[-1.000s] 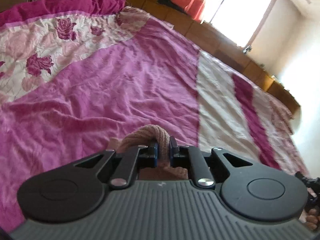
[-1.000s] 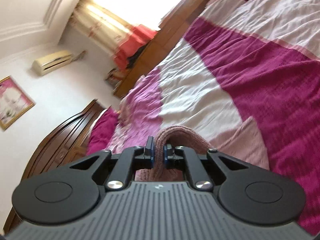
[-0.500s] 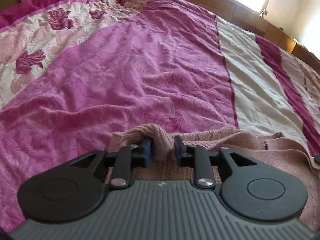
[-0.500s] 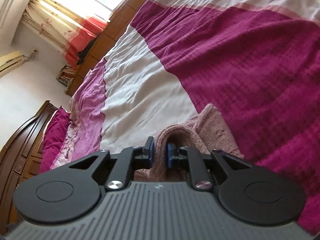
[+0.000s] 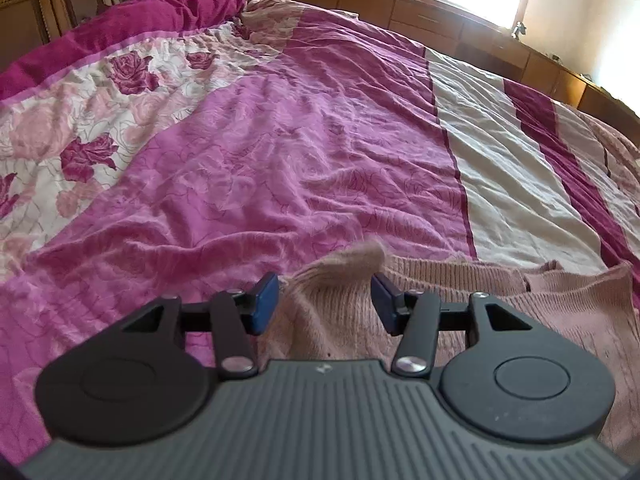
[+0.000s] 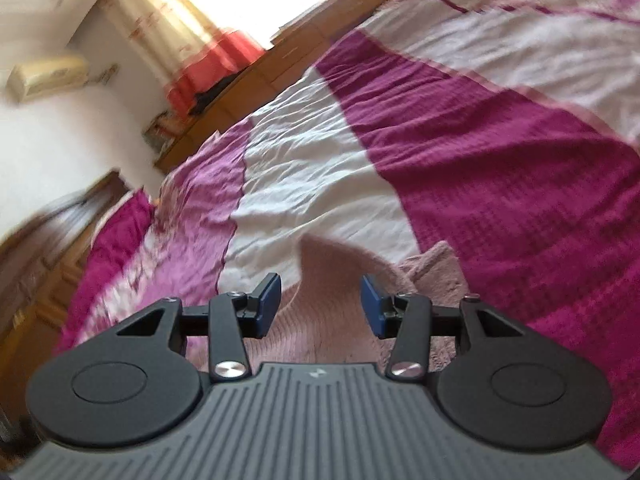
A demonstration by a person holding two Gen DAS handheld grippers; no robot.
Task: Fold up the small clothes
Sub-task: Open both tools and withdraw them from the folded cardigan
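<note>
A dusty-pink knitted garment (image 5: 500, 292) lies spread on the bed, its edge running right from my left gripper. My left gripper (image 5: 325, 300) is open, and a raised peak of the knit (image 5: 344, 276) stands loose between the blue pads without being pinched. In the right wrist view the same pink garment (image 6: 332, 300) lies under and ahead of my right gripper (image 6: 321, 302), which is also open, with a fold of knit rising between its pads. That view is blurred by motion.
The bed is covered by a wrinkled magenta, pink and cream bedspread (image 5: 280, 152) with a rose-print panel (image 5: 80, 128) at left. A wooden ledge (image 5: 460, 28) runs along the far side under a bright window. A dark wooden headboard (image 6: 48, 248) is at left.
Both grippers have opened and let go of the pink garment they were pinching. The garment has come down from the air and now lies on the bed.
</note>
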